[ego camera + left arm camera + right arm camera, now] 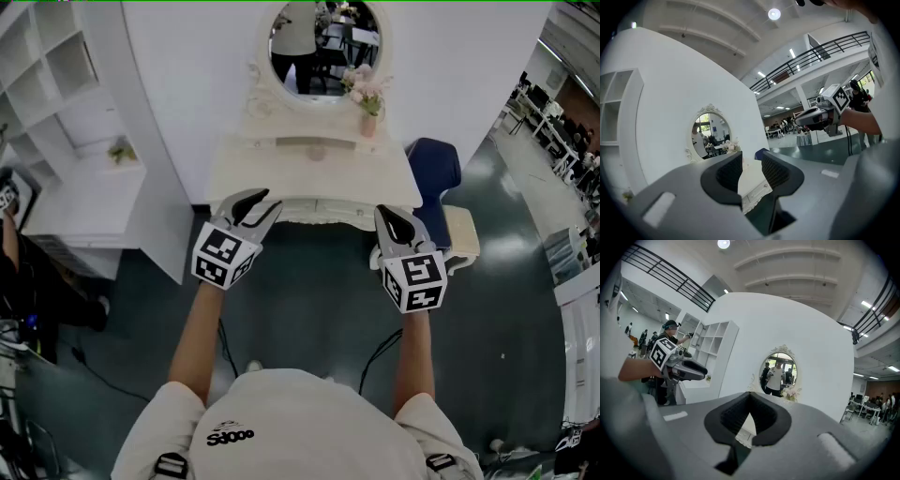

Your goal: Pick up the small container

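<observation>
1. We stand facing a white table (281,173) set against a white wall, with an oval mirror (323,42) at its back.
2. The left gripper (259,202) is held level near the table's front left edge. In the left gripper view its jaws stand apart (751,164), with nothing between them. Through the gap we see only the table's edge beyond.
3. The right gripper (390,218) is near the front right edge, tilted slightly downward. In the right gripper view its tips meet (750,397), leaving a narrow wedge of gap behind them, and it holds nothing.
4. The two grippers are well apart from each other, each on a bare forearm stretched out ahead of us. Each one shows at the side of the other's view.
5. The container (260,107) appears to be the small pale round thing at the table's back left, just beside the mirror's frame. It is too small for us to tell more. It lies well apart from both grippers, nearer the left one.
6. A vase (368,122) of pale flowers stands at the back right of the table, by the mirror's lower right rim.
7. A blue chair (434,169) stands to the table's right, and white shelves (52,56) stand to the left.
8. The floor (309,291) under our arms is dark and glossy, with a cable lying on it.
</observation>
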{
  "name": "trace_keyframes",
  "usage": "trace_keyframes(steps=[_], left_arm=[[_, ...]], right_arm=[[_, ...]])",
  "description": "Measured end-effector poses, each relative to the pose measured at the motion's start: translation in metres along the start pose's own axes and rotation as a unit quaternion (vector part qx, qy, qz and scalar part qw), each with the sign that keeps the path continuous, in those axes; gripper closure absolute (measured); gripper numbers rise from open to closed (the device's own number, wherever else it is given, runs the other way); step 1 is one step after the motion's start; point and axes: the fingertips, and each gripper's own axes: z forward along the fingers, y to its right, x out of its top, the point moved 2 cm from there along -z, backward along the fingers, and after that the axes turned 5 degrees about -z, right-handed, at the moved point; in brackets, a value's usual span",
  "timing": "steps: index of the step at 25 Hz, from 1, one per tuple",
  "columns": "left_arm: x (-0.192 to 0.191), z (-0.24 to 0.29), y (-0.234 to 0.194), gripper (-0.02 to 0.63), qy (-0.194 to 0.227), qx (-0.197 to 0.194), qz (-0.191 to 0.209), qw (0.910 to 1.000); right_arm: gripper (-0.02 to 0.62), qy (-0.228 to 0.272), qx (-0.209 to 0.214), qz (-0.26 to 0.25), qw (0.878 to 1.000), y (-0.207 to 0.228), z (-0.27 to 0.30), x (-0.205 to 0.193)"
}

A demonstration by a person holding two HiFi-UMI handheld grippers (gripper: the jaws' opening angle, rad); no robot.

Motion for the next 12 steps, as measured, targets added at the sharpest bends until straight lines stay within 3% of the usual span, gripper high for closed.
trace_keyframes(steps=[12], left_arm=[[-0.002, 0.024, 0.026, 0.501, -0.008, 0.025, -0.01, 0.9996]], right_arm=[[0.594, 0.03, 0.02, 0.029, 0.999, 0.036, -0.008, -0.017]])
